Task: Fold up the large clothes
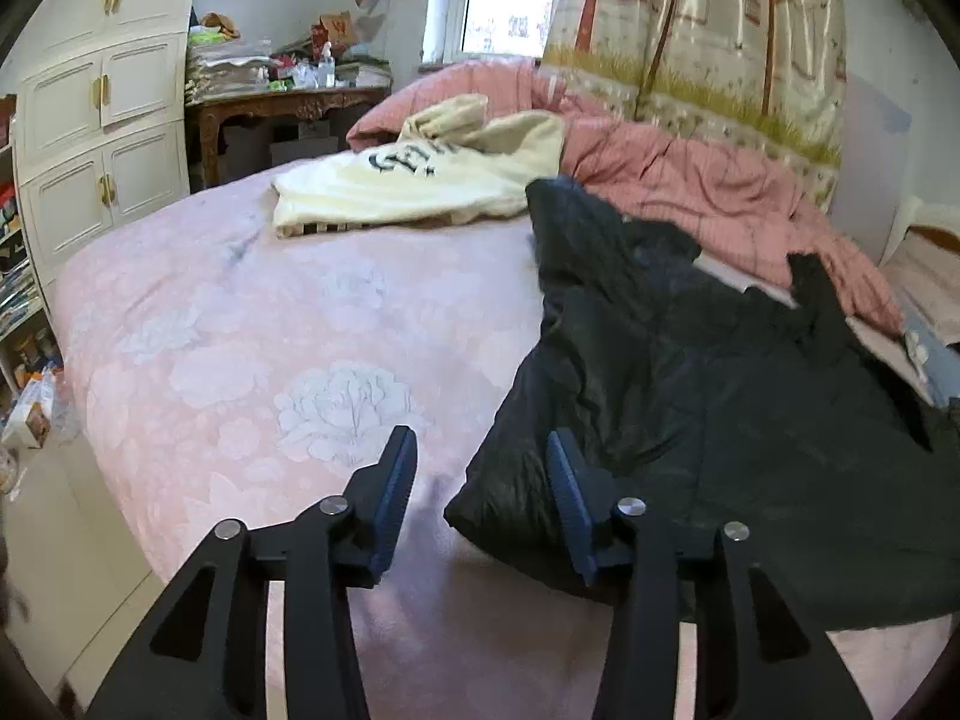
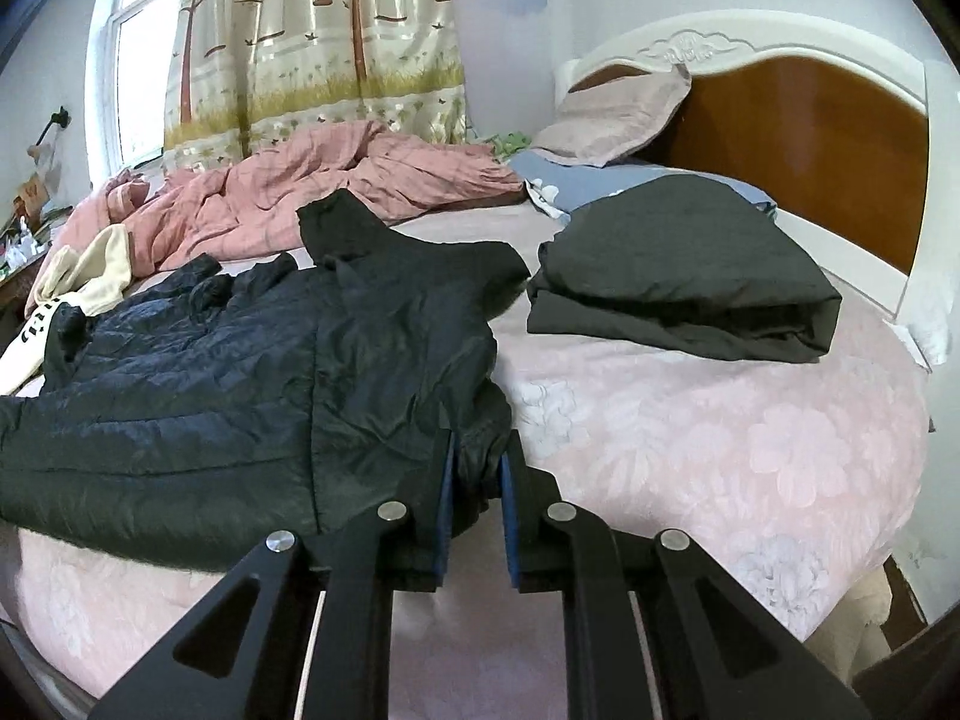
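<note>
The right gripper (image 2: 477, 468) is pinched nearly closed on a bunched fold at the near right corner of the black quilted puffer jacket (image 2: 240, 384), and that grip looks thin: only a small wad of slick fabric sits between the blue pads, so a quick pull could let it slide straight out. The left gripper (image 1: 480, 480) hangs wide open with nothing in it, its right finger over the jacket's near left corner at about 5 o'clock in its own view, its left finger over bare bedspread. If only one side lifts, I'd expect the padded body to drag and twist instead of folding square.

More trouble at 11 o'clock in the left view: the cream sweatshirt with dark lettering (image 1: 420, 180) lies just beside the jacket's far sleeve (a sweep could snag it). The folded dark grey garment (image 2: 678, 288) sits near the jacket's right edge at 1 o'clock in the right view, another thing to bump.

The jacket itself lies spread on the pink floral bedspread (image 2: 720, 450), shiny, puffy, wrinkled, one sleeve reaching toward the rumpled pink striped duvet (image 2: 312, 180). Not yet folded, by my reading.
</note>
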Tool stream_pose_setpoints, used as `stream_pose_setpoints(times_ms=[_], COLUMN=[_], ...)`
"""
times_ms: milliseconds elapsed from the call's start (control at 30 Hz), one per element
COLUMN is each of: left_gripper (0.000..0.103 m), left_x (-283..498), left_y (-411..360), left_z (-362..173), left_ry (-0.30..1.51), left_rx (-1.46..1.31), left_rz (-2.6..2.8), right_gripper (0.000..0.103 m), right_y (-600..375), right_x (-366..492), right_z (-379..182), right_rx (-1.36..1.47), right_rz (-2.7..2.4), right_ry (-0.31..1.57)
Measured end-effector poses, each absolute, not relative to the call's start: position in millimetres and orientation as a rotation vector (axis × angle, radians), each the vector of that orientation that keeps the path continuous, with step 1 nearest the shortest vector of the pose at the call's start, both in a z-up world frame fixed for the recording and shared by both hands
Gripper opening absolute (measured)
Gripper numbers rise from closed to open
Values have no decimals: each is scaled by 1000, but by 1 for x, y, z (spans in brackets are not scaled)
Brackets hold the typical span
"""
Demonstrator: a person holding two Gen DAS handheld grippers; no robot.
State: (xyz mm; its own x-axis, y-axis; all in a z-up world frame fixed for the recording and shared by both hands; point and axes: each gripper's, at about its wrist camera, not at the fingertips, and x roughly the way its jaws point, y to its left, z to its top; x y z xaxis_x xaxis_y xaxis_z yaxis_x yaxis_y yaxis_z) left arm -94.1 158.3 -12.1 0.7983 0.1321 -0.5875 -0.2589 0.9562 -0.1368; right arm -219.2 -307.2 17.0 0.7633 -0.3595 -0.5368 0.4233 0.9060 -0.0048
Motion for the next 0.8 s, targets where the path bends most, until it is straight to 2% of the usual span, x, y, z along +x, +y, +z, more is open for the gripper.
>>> stream_pose_setpoints(times_ms=[133, 333, 433, 467, 500, 567, 633, 667, 800], left_gripper=[63, 66, 77, 80, 81, 87, 94, 96, 96], left_x=[-102, -107, -115, -117, -119, -121, -123, -123, -121], left_y=[152, 136, 131, 129, 128, 125, 124, 123, 123], left_z=[-5, 0, 7, 9, 10, 12, 14, 14, 14], left_ry=[552, 507, 448, 431, 417, 401, 391, 385, 388], left_rx=[-168, -112, -91, -88, -84, -76, -72, -71, -90], left_rz=[210, 162, 153, 152, 149, 147, 154, 153, 92], right_gripper=[14, 18, 35, 47, 54, 54, 60, 64, 68], right_y=[-301, -301, -297, -296, -294, -289, -284, -283, -275], right_x=[-223, -226, -230, -231, -233, -234, -234, -234, -234], right_z=[21, 23, 27, 28, 29, 32, 33, 34, 35], right_rx=[91, 102, 85, 81, 74, 45, 18, 12, -25], right_rz=[-429, -411, -411, -411, -411, -415, -417, -415, -402], right_ry=[532, 514, 479, 470, 457, 434, 428, 425, 414])
